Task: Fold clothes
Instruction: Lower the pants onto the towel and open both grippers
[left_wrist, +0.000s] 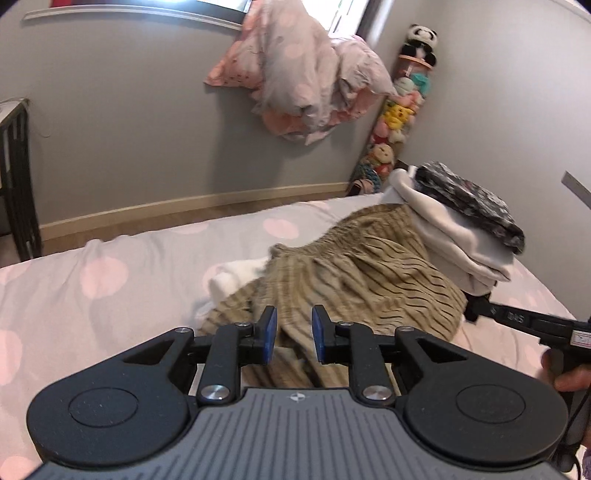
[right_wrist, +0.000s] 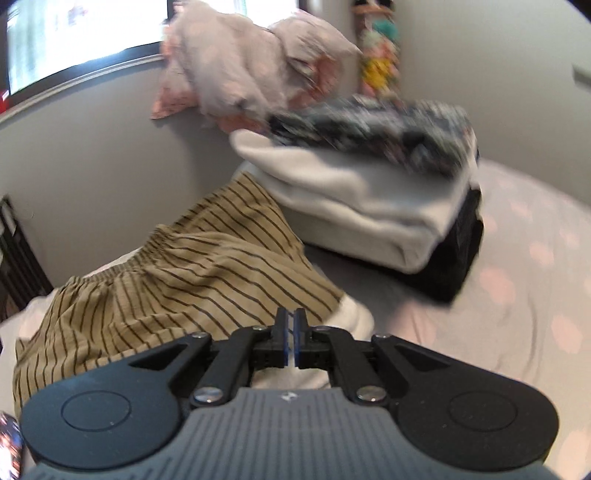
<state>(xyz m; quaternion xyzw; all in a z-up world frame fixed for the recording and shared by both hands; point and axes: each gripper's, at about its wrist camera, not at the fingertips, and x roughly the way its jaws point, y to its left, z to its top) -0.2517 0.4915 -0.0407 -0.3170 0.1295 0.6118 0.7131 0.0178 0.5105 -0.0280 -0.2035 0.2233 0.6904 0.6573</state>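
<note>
Two grippers: working over a bed (left_wrist: 110, 266) with a dotted cover
Striped garment (left_wrist: 351, 266): lying crumpled mid-bed, bunched over something white (left_wrist: 236, 277), not folded
Folded stack (right_wrist: 354, 192): a white piece under a dark patterned one (right_wrist: 369, 122), sitting toward the bed's far right corner, touching the striped cloth
Left gripper (left_wrist: 294, 334): hovering above the near hem, fingers spread apart, holding nothing
Right gripper (right_wrist: 290, 338): fingers pressed together at the garment's right edge; whether they are pinching cloth, I cannot tell
Risk: tugging the striped cloth may be dragging the stack over, since the two are touching
Open room: bare cover lying toward the bed's left edge and near right side
</note>
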